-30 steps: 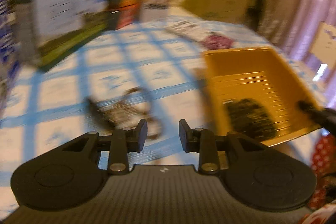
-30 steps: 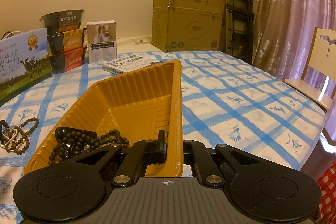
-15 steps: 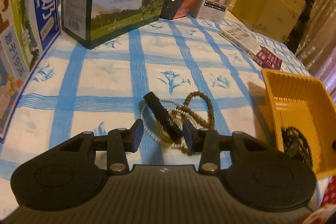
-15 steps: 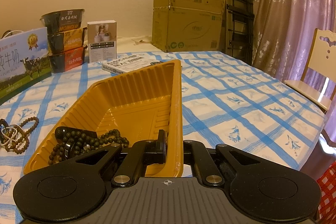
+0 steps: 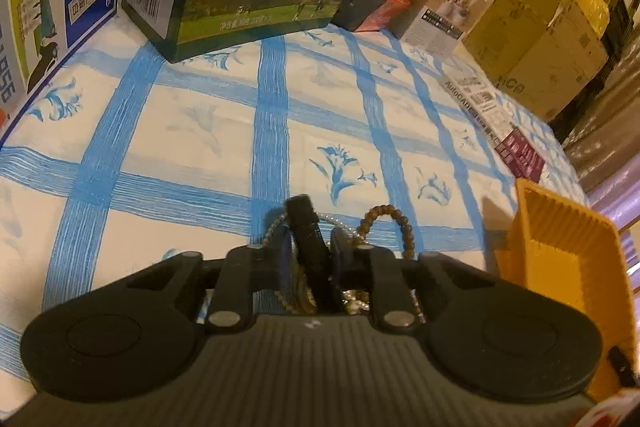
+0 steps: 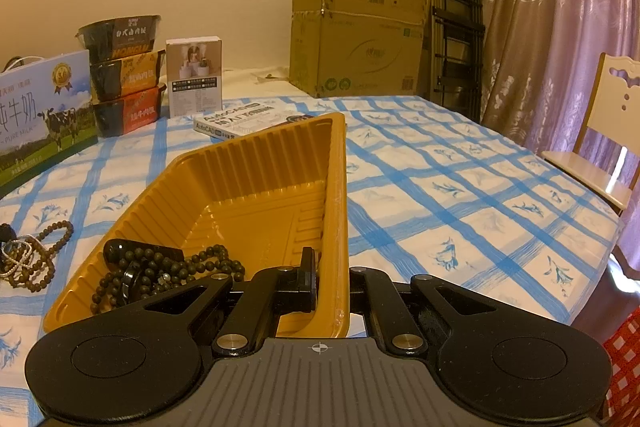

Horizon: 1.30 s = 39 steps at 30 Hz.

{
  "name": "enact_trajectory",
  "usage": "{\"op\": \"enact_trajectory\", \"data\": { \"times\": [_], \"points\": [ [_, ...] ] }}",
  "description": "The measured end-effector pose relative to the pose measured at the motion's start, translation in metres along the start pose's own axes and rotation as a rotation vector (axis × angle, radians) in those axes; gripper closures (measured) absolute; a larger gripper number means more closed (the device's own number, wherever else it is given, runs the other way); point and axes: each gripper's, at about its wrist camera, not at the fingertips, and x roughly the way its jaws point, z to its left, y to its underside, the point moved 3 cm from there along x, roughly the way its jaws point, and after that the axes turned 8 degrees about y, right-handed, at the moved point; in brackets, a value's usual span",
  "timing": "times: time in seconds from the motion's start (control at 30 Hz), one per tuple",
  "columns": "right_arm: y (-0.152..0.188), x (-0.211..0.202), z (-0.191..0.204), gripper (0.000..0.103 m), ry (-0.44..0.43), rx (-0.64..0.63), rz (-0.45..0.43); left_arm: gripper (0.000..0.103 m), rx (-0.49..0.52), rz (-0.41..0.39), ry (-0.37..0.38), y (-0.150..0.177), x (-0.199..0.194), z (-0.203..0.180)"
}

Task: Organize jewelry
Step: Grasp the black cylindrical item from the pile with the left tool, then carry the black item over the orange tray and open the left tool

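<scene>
Left gripper (image 5: 308, 255) sits low over the blue-checked tablecloth (image 5: 180, 131), directly above the loose jewellery pile. The black elongated clasp-like piece (image 5: 306, 231) lies between its fingers, long axis running straight away from the camera, roughly in line with the fingers; far end projects beyond the fingertips. The jaws have just been closing, and the pads now look to be against both flanks of the black piece, so I judge it pinched. The brown wooden bead strand (image 5: 394, 227) and the pale fine-bead chain (image 5: 276, 231) loop around and under the same spot, tangled; they may trail along on a lift. The yellow ribbed plastic tray (image 5: 560, 239) stands just to the right of the pile, near, not touching it. Right gripper (image 6: 332, 279) is pressed together on the tray's near rim wall, steadying it; dark beads (image 6: 168, 267) already lie inside. Left hand is the nearer; coming carry is a short move rightward over the tray wall.
</scene>
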Motion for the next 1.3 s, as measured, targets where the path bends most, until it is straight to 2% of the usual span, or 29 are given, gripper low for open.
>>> {"op": "enact_trajectory", "data": {
  "times": [0.17, 0.27, 0.53, 0.7, 0.83, 1.0, 1.3],
  "points": [
    [0.000, 0.000, 0.000, 0.098, 0.000, 0.000, 0.001, 0.088, 0.039, -0.023, 0.015, -0.003, -0.021, -0.002],
    [0.000, 0.001, 0.000, 0.098, 0.000, 0.002, 0.001, 0.089, 0.081, -0.032, -0.002, -0.003, -0.035, -0.002],
    [0.000, 0.001, 0.000, 0.098, 0.001, 0.000, 0.001, 0.089, 0.135, -0.014, -0.015, 0.008, -0.069, 0.002],
    [0.000, 0.001, 0.000, 0.098, 0.002, -0.003, 0.000, 0.089, 0.155, -0.010, 0.016, 0.016, -0.083, -0.011],
    [0.000, 0.001, 0.000, 0.098, 0.001, -0.003, 0.000, 0.089, 0.197, -0.004, 0.077, 0.022, -0.089, -0.036],
    [0.001, 0.001, 0.001, 0.098, 0.001, -0.009, -0.002, 0.089, 0.266, 0.032, 0.199, 0.034, -0.085, -0.083],
    [-0.002, -0.001, 0.003, 0.098, 0.002, -0.034, -0.017, 0.089, 0.335, 0.120, 0.425, 0.060, -0.049, -0.175]
  ]
}}
